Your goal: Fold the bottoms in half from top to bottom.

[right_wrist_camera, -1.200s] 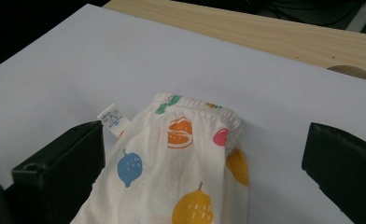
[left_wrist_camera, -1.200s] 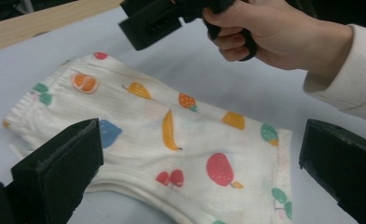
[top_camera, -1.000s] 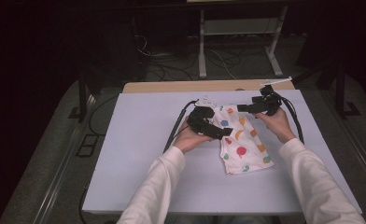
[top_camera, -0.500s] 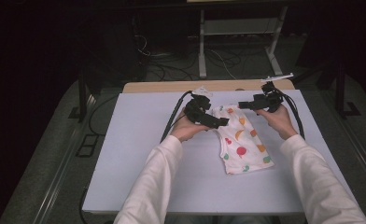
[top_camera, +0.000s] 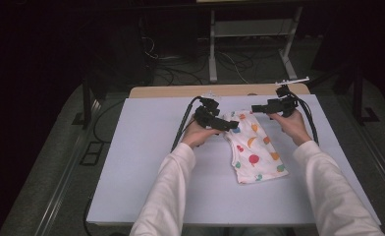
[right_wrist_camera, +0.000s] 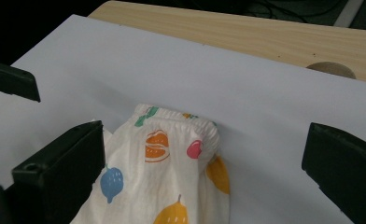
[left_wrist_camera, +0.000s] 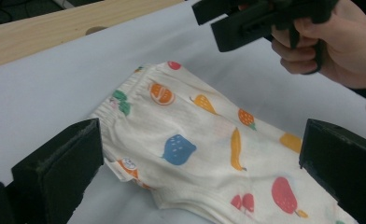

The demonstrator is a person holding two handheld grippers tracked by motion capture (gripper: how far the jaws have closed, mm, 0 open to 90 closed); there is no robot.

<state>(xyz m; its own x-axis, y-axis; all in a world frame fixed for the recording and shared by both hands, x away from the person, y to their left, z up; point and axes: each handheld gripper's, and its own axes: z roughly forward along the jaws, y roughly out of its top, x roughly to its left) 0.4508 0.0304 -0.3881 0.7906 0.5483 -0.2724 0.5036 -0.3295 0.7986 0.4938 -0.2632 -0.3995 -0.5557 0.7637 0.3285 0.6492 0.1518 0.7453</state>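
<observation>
A white sheet (top_camera: 146,162) is spread over the wooden table (top_camera: 171,91), and on it, right of centre, the fruit-printed shorts (top_camera: 255,153) are laid flat, folded lengthwise, waistband toward the far edge. The left gripper (top_camera: 225,124) is held just beside the waistband's left corner, jaws spread wide, nothing pinched. The right gripper (top_camera: 257,108) is poised near the waistband's far end, jaws likewise parted and empty. A fold looks to be in hand: next, the waistband's elastic edge (right_wrist_camera: 181,115) likely wants pinching at both corners, then lifting evenly toward the hem.
</observation>
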